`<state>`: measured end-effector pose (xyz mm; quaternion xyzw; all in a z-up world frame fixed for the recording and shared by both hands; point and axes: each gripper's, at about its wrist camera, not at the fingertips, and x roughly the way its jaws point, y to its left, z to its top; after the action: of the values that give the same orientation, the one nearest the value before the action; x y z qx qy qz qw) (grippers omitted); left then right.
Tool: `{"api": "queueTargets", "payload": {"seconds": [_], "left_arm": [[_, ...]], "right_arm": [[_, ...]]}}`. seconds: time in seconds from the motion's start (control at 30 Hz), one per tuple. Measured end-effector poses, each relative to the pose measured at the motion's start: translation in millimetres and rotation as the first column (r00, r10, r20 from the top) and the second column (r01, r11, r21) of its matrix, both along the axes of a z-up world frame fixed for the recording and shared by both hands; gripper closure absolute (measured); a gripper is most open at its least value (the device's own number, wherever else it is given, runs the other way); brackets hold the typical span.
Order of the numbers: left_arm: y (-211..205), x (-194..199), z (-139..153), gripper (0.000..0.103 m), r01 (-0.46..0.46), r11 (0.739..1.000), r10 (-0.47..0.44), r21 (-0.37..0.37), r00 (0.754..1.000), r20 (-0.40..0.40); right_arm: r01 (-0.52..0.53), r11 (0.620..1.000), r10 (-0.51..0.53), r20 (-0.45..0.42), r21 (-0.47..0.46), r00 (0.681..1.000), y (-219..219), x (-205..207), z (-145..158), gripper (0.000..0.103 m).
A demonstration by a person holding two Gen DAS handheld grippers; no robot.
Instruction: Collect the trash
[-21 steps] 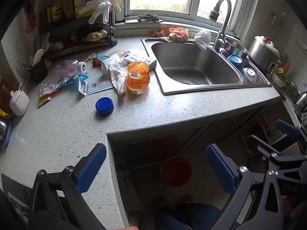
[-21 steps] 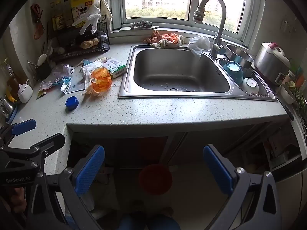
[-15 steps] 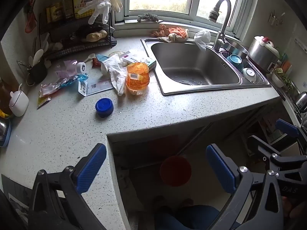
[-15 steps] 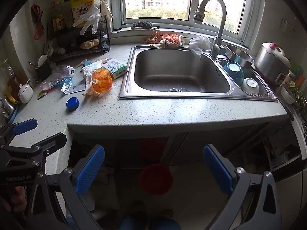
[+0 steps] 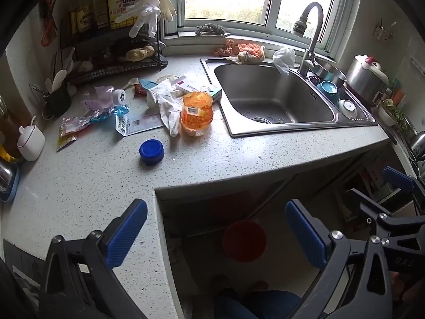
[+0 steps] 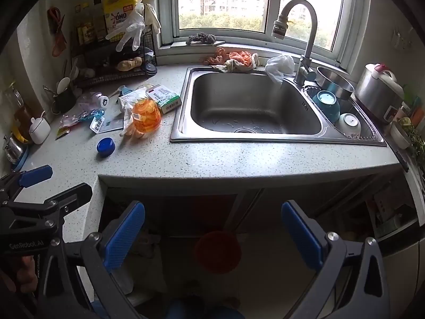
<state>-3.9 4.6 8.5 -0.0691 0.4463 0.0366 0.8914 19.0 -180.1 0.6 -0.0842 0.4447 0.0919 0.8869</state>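
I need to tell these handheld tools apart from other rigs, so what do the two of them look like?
Both match: the left tool and right tool have black, angular, scissor-like frames with silver bolt heads, and flat rectangular blue textured pads on both fingers. White lettering on the left tool's frame, seen in the right wrist view, reads "CenRobot.AI". No cables show.

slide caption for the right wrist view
Open right tool facing wrappers, an orange bag and a blue lid beside the sink.

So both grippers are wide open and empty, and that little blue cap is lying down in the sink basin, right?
Not quite. The blue cap lies on the countertop, left of the sink, as the left wrist view shows. The left gripper and right gripper are indeed wide open and empty.
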Motion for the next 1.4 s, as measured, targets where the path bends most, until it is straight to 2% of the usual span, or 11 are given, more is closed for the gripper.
{"api": "queueTargets", "payload": {"seconds": [0.53, 0.77, 1.4], "left_arm": [[-3.6, -1.2, -0.6, 0.000, 0.005, 1.000, -0.005, 0.008, 1.000, 0.010], [-9.2, 0.0, -1.6, 0.000, 0.020, 0.999, -0.020, 0.045, 1.000, -0.002], [-12.5, 0.4, 0.4, 0.000, 0.036, 0.999, -0.036, 0.022, 0.999, -0.005]], "right_arm": [[-0.004, 1.000, 0.004, 0.007, 0.018, 1.000, -0.3, -5.0, 0.0, 0.000], [0.007, 1.000, -0.007, 0.003, 0.024, 1.000, -3.6, -3.9, -0.3, 0.000], [0.025, 0.999, -0.025, -0.011, 0.023, 1.000, -6.8, -5.1, -1.1, 0.000]]}}
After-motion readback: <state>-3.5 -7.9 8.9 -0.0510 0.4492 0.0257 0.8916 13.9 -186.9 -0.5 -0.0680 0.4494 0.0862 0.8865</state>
